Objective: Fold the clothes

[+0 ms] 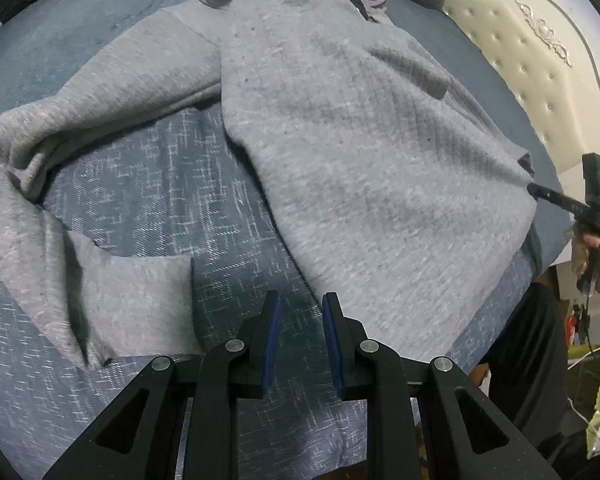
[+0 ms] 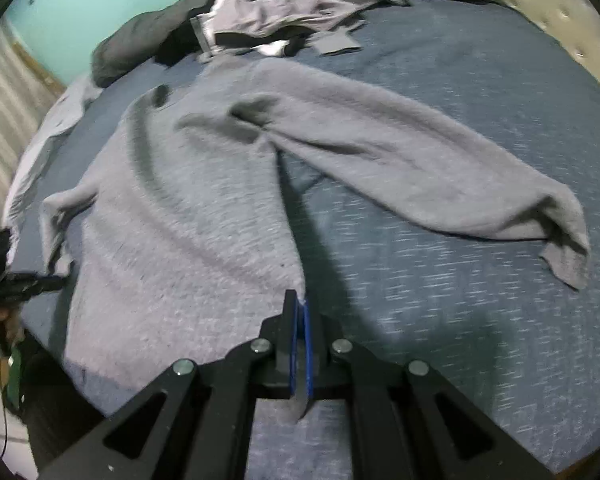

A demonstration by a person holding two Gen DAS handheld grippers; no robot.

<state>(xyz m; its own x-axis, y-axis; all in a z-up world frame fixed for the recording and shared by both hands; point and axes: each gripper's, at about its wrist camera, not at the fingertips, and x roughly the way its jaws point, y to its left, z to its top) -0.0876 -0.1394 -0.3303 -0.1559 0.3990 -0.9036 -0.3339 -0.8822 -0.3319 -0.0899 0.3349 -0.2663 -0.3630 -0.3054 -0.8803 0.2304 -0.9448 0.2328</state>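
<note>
Sweater: one grey knit sweater, spread flat on the blue bed, near edge toward me; both sleeves out to the sides.
Right tongs: pressed together, pinching the sweater's near hem corner — cloth shows between the pads.
Left tongs: slightly spread, empty, hovering over bare bedding just beside the hem and the left sleeve cuff.
Progress: I judge it early — garment laid out, no fold made; sleeves and body left to do.
Count: one sweater in hand; one heap of unfolded clothes at the far side, pieces uncountable.
</note>
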